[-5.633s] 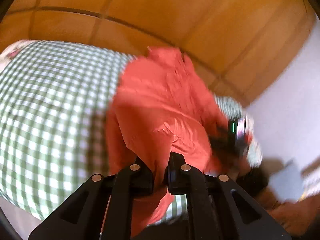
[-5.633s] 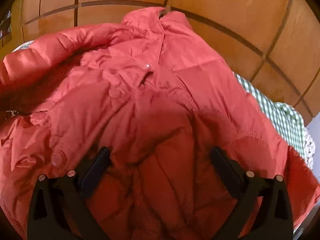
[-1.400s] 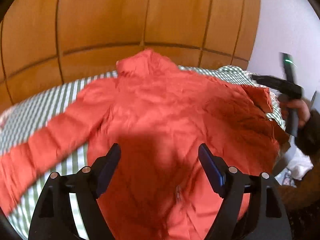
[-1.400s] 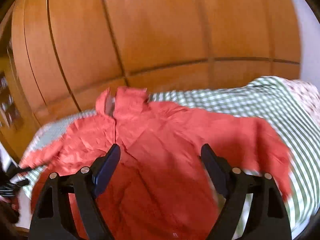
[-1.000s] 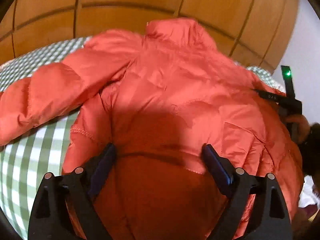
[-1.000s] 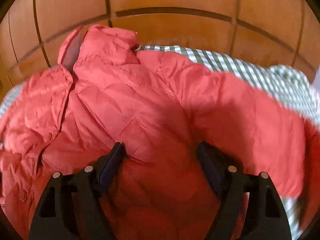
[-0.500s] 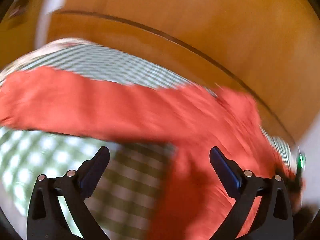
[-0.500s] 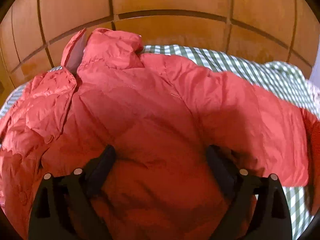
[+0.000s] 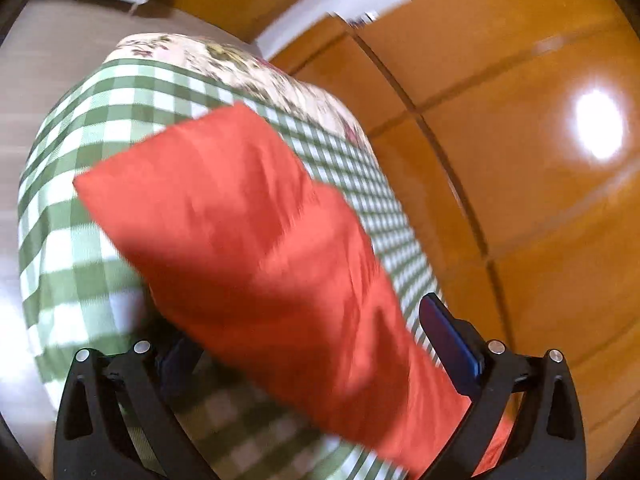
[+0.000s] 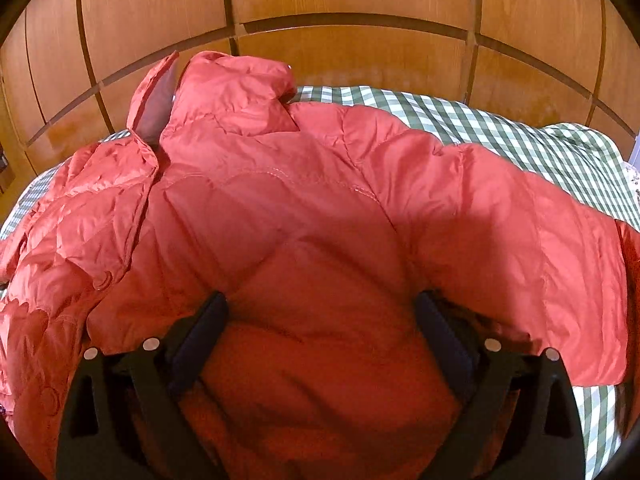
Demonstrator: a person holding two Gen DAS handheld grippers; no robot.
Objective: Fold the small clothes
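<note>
Left hand-held gripper (image 9: pixel 316 344) and right hand-held gripper (image 10: pixel 320 332), both spread wide, above the red jacket (image 10: pixel 304 208) on the checked bed (image 9: pixel 80 280).

The jacket (image 10: pixel 312 208) lies spread on the bed (image 10: pixel 540 148), collar toward the wood paneling (image 10: pixel 352 8) behind it, one sleeve (image 9: pixel 248 240) stretched sideways.

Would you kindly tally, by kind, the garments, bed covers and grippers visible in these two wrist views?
Red padded jacket: 1
Green checked cover: 1
Floral cover under the checked one: 1
Grippers: 2, the left gripper and the right gripper, both open
Total: 5
</note>
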